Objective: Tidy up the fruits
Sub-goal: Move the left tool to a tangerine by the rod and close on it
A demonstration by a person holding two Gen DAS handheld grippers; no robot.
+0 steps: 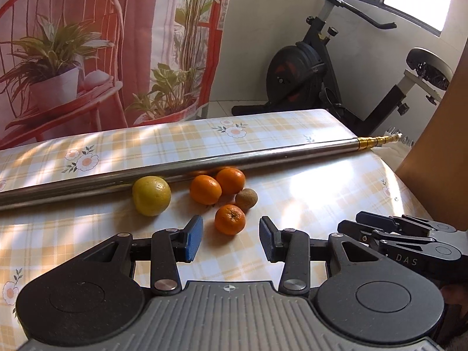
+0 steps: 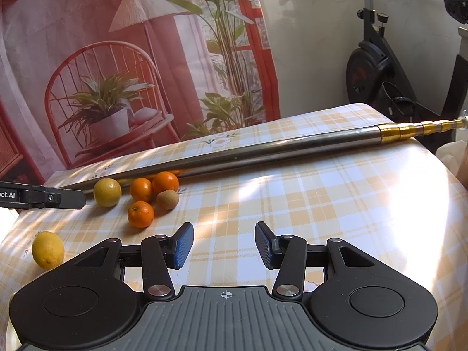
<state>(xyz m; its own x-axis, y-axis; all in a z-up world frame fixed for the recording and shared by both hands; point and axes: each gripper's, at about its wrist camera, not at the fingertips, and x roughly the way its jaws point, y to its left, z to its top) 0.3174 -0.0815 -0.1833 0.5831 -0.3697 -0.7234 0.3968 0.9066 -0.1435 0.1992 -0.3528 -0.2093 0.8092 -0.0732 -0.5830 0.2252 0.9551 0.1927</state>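
Observation:
Three oranges, a brown kiwi (image 1: 246,199) and a yellow-green citrus (image 1: 151,195) lie together on the checked tablecloth beside a metal pole. My left gripper (image 1: 231,239) is open, and the nearest orange (image 1: 230,219) sits just ahead of its gap. The right wrist view shows the same cluster at left: nearest orange (image 2: 140,213), kiwi (image 2: 167,199), yellow-green citrus (image 2: 107,192). A yellow lemon (image 2: 47,249) lies apart at the near left. My right gripper (image 2: 224,244) is open over bare cloth, to the right of the fruit. The left gripper's fingers (image 2: 58,197) reach in from the left edge.
A long steel pole with a gold telescopic tip (image 1: 204,163) lies across the table (image 1: 321,193) behind the fruit. An exercise bike (image 1: 316,67) stands past the far right corner. A printed curtain (image 1: 87,44) hangs behind. A wooden panel (image 1: 438,146) stands at right.

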